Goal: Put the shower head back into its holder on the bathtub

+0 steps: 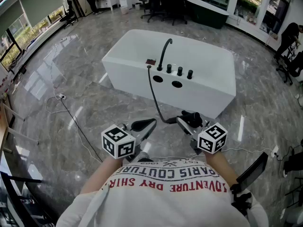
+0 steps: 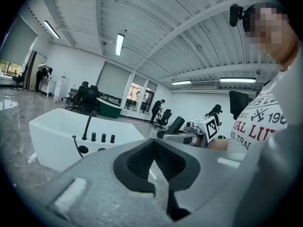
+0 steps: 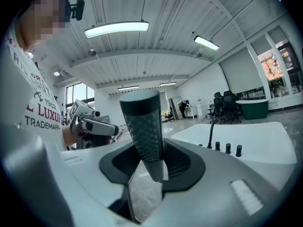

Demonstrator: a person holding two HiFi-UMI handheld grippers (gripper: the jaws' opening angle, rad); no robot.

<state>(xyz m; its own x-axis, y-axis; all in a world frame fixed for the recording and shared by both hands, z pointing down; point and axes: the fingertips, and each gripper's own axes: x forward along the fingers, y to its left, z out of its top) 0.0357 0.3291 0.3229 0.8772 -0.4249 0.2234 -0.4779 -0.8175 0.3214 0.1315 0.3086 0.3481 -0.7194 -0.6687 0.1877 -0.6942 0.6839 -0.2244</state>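
Observation:
A white bathtub (image 1: 208,86) stands ahead on the marble floor, with a black curved faucet (image 1: 164,53), three black knobs (image 1: 180,71) and two dark round holes (image 1: 167,81) on its deck. A black hose (image 1: 156,96) runs from the deck down to the black shower head (image 1: 191,118). My right gripper (image 1: 188,123) is shut on that shower head, whose dotted handle (image 3: 144,136) stands upright between the pads. My left gripper (image 1: 144,125) is shut on nothing, level with the right one and well short of the tub. The tub (image 2: 52,136) also shows in the left gripper view.
A dark green tub (image 1: 206,11) and office chairs (image 1: 163,4) stand at the back. A thin cable (image 1: 71,117) trails across the floor on the left. A black flat object (image 1: 248,174) sits by my right side. People stand far off near the walls.

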